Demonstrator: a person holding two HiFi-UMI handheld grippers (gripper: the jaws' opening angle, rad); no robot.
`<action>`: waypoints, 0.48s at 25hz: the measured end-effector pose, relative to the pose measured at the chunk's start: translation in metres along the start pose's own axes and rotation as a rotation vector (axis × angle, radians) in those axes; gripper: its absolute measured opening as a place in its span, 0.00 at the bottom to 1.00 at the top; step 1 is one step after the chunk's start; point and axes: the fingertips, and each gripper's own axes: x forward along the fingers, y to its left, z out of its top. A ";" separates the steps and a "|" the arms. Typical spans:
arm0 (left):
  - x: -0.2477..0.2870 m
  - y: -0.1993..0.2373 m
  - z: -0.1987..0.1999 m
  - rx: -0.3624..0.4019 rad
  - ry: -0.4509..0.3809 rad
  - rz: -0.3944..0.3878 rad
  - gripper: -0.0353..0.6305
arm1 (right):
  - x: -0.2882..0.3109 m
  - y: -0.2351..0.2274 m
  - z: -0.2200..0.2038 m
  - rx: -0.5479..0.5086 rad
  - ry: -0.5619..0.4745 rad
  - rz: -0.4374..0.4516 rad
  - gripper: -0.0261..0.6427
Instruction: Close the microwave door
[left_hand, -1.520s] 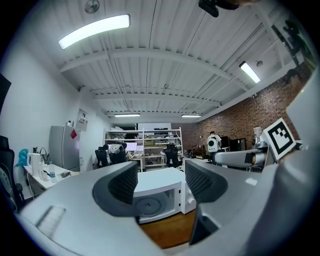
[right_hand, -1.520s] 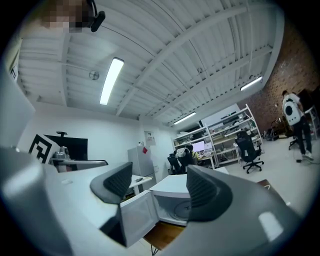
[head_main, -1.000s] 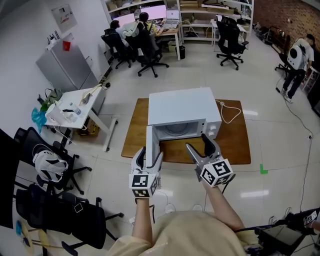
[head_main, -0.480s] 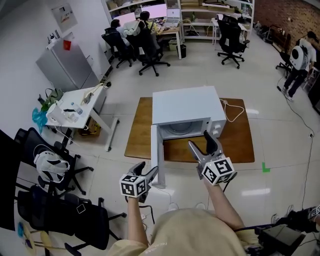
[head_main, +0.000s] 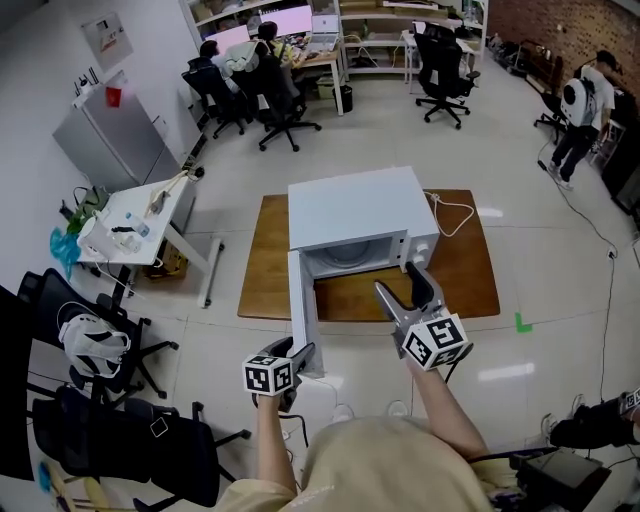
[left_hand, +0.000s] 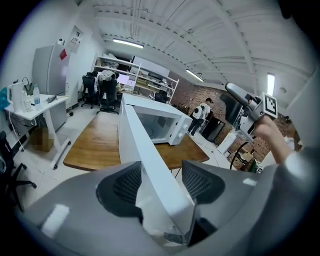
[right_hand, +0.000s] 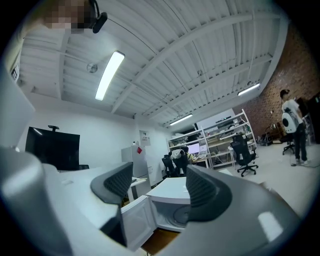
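Observation:
A white microwave (head_main: 350, 205) stands on a low wooden table (head_main: 460, 270), its door (head_main: 303, 310) swung out toward me. My left gripper (head_main: 297, 352) is at the door's free end. In the left gripper view the door's edge (left_hand: 145, 150) runs between the pads of the left gripper (left_hand: 161, 182), whose jaws are closing, with a small gap still showing on the right side. My right gripper (head_main: 400, 282) hovers open in front of the microwave's cavity, tilted upward. In the right gripper view nothing is between the pads of the right gripper (right_hand: 160, 187), and the microwave (right_hand: 172, 200) shows beyond them.
A white power cable (head_main: 455, 215) lies on the wooden table right of the microwave. A white side table (head_main: 130, 225) and black office chairs (head_main: 100, 400) stand at the left. A person (head_main: 580, 110) stands far right; others sit at desks at the back.
My left gripper has dropped down and tipped over, and now sits at the door's free edge with its jaws narrower. The right gripper has barely moved.

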 end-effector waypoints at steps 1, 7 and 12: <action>0.000 0.002 0.001 -0.006 0.004 0.004 0.44 | 0.001 -0.001 0.001 0.003 0.001 -0.005 0.52; -0.003 0.007 0.001 -0.008 0.025 -0.001 0.38 | 0.003 0.000 0.001 0.002 0.004 -0.029 0.52; 0.002 -0.004 0.005 -0.017 0.046 -0.049 0.38 | 0.006 0.001 0.004 -0.001 0.005 -0.033 0.52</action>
